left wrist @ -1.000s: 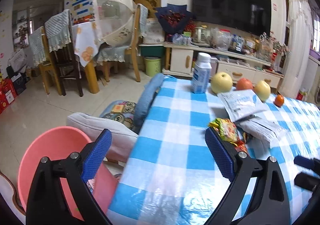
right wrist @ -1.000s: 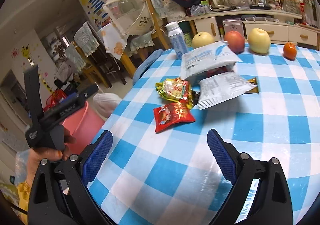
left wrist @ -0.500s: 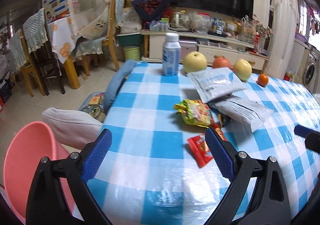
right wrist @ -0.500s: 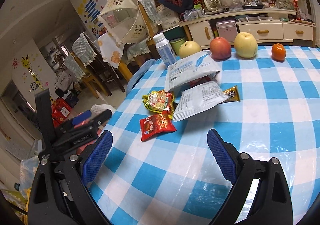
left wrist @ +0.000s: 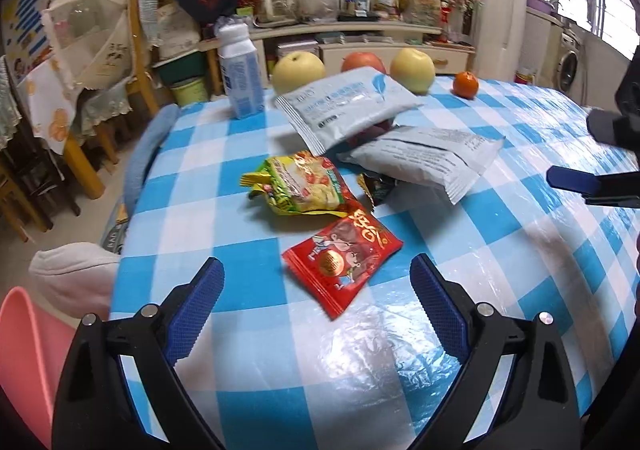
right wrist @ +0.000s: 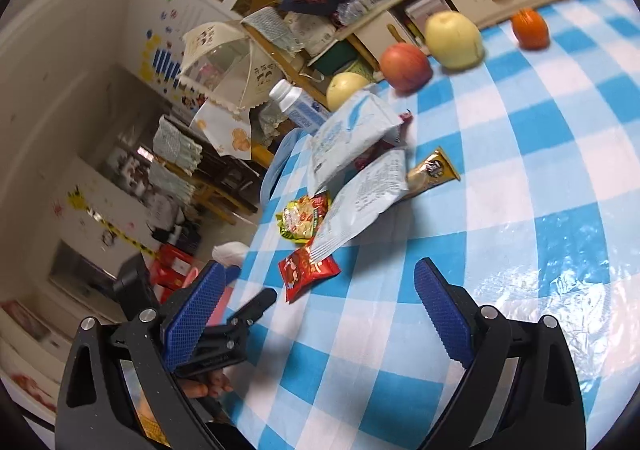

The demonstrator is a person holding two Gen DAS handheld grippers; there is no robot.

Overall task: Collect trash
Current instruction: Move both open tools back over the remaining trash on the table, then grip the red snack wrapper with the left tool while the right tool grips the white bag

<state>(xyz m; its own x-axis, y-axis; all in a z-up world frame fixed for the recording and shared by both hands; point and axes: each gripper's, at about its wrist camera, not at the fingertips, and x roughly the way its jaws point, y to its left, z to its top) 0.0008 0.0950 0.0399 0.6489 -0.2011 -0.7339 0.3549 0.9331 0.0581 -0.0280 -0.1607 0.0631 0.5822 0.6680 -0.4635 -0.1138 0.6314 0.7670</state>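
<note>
1. The table with the blue-and-white checked cloth (left wrist: 248,154) lies under both grippers.
2. The pink bin (left wrist: 24,350) is low to the left of the left gripper (left wrist: 316,290), beside the table.
3. Two grey-white pouches (left wrist: 424,158) lie far ahead, one leaning on the other.
4. The yellow-green snack wrapper (left wrist: 304,186) lies ahead, behind the red one.
5. The red snack wrapper (left wrist: 344,258) lies flat just ahead, between the left gripper's spread, empty fingers.
6. The right gripper (right wrist: 320,290) is also spread wide and holds nothing.
</note>
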